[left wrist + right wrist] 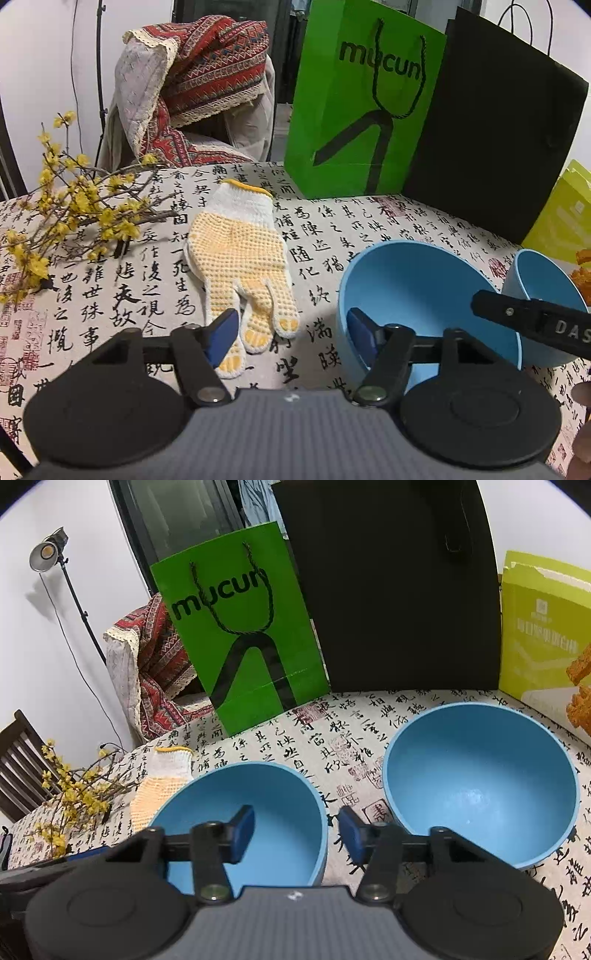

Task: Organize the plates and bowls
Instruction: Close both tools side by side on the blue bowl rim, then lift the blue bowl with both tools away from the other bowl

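Two empty blue bowls stand side by side on the calligraphy-print tablecloth. My left gripper (293,338) straddles the left rim of the nearer bowl (417,280). Its right pad is inside the bowl and its left pad is outside, over a glove. Neither pad presses the wall, so it is open. My right gripper (297,834) straddles the right rim of that same bowl (258,797), left pad inside, right pad outside, also open. The second bowl (480,775) sits free to the right. One black finger of the right gripper (532,321) crosses the left wrist view.
A yellow-dotted work glove (240,251) lies left of the bowls, with a yellow flower branch (74,210) beyond it. A green paper bag (243,635), a black bag (399,590) and a yellow-green box (543,627) stand along the table's far edge.
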The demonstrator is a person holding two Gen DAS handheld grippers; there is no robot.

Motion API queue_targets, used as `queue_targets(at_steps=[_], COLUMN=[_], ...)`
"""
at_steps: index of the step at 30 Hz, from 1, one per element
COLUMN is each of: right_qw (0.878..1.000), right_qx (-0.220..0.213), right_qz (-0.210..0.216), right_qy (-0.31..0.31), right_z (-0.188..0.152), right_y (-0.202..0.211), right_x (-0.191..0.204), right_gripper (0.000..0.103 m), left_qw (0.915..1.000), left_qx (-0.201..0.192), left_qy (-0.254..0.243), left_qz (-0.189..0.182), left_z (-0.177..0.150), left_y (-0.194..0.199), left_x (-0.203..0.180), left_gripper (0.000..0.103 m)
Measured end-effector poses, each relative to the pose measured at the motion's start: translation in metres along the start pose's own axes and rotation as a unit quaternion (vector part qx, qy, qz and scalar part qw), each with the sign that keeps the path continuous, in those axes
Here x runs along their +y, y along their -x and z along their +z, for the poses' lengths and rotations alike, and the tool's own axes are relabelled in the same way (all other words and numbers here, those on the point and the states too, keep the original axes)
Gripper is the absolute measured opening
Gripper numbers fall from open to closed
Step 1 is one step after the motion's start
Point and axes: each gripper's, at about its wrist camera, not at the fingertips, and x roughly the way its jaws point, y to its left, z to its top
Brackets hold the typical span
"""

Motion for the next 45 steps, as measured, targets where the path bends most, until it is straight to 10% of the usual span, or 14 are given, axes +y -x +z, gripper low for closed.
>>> queue_targets(at_steps=[16, 45], right_qw=[0.999, 0.997], right_qx=[0.02, 0.006], right_qz=[-0.02, -0.011], right_qy=[0.035, 0.083], right_z=[-0.009, -0.017], right_y=[-0.018, -0.016], right_x=[0.005, 0.025], right_gripper=[0.018, 0.009], left_qw=[0.9991, 0.9997], left_qx=[0.013, -0.014], left_qy=[-0.022, 0.015], left_qz=[-0.032, -0.013], left_z=[-0.009, -0.001], left_y=[-0.008, 0.012], left_x=[-0.008, -0.002], left_gripper=[0.014, 0.008])
